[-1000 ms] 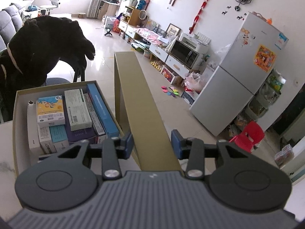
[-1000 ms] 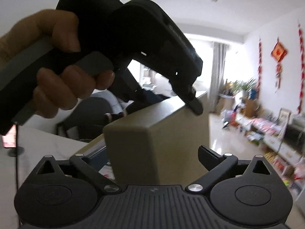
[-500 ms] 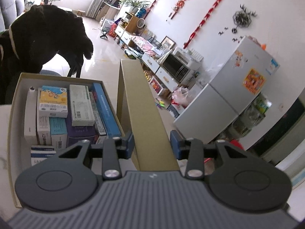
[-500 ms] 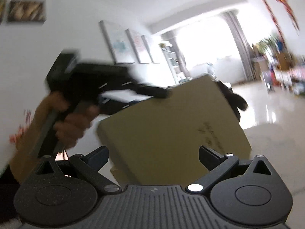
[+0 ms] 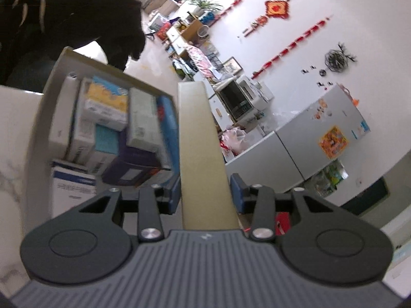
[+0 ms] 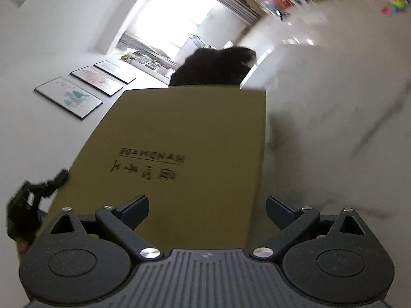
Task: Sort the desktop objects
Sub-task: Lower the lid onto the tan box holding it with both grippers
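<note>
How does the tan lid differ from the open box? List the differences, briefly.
The box sits open side up on the marble table, packed with cartons; the lid is turned edge-on beside it, pinched in the left gripper. The lid's broad face carries HANDMADE lettering; no print shows on the box. Both look like tan card.

The open cardboard box (image 5: 38, 118) is packed tight with medicine cartons (image 5: 108, 107), leaving no gap inside. The olive lid (image 5: 200, 148) stands edge-on just right of it, walling that side. Bare marble surface (image 6: 334, 128) lies open beside the lid.
</note>
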`<state>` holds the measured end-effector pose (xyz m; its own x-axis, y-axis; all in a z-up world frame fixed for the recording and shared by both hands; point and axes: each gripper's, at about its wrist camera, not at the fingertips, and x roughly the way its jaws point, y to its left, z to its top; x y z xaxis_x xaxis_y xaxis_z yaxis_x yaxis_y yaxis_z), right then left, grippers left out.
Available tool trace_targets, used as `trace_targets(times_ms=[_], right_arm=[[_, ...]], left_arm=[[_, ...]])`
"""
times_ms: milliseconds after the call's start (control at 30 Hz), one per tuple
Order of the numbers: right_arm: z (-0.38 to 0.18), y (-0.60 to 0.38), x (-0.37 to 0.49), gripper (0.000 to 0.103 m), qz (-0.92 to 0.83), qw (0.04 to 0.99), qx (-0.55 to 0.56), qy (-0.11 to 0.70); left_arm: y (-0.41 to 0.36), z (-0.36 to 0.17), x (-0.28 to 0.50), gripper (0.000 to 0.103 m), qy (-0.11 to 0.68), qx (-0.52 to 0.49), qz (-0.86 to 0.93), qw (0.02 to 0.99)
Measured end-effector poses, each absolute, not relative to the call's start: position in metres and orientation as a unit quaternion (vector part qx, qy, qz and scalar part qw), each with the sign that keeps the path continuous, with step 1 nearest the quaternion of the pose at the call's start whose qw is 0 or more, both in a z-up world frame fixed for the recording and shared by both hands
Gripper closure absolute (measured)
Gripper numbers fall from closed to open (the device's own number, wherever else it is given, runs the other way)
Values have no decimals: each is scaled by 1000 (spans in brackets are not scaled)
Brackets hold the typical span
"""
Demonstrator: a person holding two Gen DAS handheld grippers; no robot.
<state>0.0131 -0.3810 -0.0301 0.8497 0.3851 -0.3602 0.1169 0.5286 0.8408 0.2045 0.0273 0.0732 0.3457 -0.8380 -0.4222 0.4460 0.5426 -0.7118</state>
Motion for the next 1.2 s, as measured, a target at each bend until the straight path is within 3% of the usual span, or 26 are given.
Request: trace_targets(times_ms=[367,467,633,767,1033,1200], right_arm=[[-32,-387,16,12,73,818,520,235],[-27,-390,11,12,71,826,518,210],[-27,-398,14,15,73,831,516,191],[-31,-397,18,17,69,836,511,185],[-48,-405,15,30,73,827,531,170],[-62,-404,15,31,71,820,540,176]], left_arm=[[32,66,207,62,382,-218,-403,803],[35,62,209,73,385,-208,-396,807],[39,54,214,67,387,-221,-394,804],[39,51,217,55,393,-224,-400,797],[46,37,219,55,393,-244,-405,789],[49,32,220,55,393,-256,-408,783]])
